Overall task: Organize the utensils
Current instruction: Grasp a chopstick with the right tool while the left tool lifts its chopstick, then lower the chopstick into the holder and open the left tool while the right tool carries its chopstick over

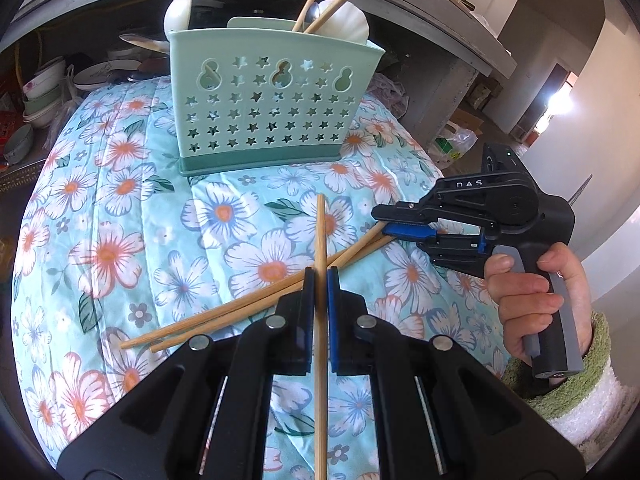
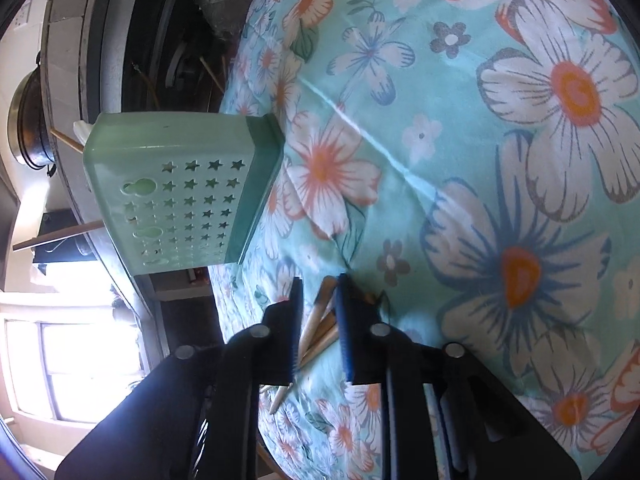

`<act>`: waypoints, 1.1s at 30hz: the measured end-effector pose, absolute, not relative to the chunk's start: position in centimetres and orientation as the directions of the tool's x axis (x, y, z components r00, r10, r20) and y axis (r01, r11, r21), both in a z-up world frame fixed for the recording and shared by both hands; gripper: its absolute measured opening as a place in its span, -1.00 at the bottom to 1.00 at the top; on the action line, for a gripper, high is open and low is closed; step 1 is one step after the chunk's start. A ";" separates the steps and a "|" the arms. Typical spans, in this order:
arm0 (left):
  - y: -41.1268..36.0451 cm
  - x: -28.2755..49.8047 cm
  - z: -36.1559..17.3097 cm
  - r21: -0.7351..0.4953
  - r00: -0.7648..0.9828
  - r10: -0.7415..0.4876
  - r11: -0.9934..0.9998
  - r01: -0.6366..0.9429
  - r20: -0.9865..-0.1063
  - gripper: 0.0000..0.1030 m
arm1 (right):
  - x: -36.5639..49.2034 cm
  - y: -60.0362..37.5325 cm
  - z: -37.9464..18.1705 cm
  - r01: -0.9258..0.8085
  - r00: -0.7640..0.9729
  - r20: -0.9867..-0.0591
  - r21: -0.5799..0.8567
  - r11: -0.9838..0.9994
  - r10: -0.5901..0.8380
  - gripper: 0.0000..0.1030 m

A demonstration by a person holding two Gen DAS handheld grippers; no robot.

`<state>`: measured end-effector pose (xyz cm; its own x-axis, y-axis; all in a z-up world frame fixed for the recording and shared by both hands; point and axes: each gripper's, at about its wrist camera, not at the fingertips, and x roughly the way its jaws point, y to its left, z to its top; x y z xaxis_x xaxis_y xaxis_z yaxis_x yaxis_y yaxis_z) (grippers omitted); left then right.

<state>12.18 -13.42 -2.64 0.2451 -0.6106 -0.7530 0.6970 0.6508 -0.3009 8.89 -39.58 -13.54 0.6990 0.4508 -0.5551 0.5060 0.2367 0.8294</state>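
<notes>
Floral cloth (image 1: 120,208) spread under a green star-holed utensil basket (image 1: 272,100).
Left gripper (image 1: 320,280) is clamped on 1 chopstick (image 1: 320,232); right gripper (image 2: 318,296), nearly closed, straddles the tips of 2 chopsticks (image 1: 224,312) lying crossed on the cloth below the basket.

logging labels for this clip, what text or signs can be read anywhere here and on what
"DAS" or similar, pale letters on the black body of the right gripper, seen in the left wrist view; the first letter is unclear.
Dark marks on a bowl behind the green utensil caddy: too small and blurred to read.
Nothing readable in the right wrist view.
</notes>
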 end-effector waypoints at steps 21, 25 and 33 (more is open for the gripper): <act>-10.6 17.5 9.6 -0.381 0.435 -0.746 0.644 0.663 -0.504 -0.91 | -0.4 -42.3 1.6 0.265 0.908 -0.398 0.788 0.556 0.132 -0.87; -11.4 19.3 14.3 -0.349 0.549 -0.742 0.667 0.658 -0.384 -0.91 | -1.1 -42.5 2.4 0.245 0.920 -0.371 0.795 0.555 0.124 -0.87; -15.0 23.5 19.9 -0.287 0.734 -0.652 0.752 0.593 -0.190 -0.91 | -1.6 -43.0 2.8 0.229 0.929 -0.349 0.801 0.553 0.121 -0.87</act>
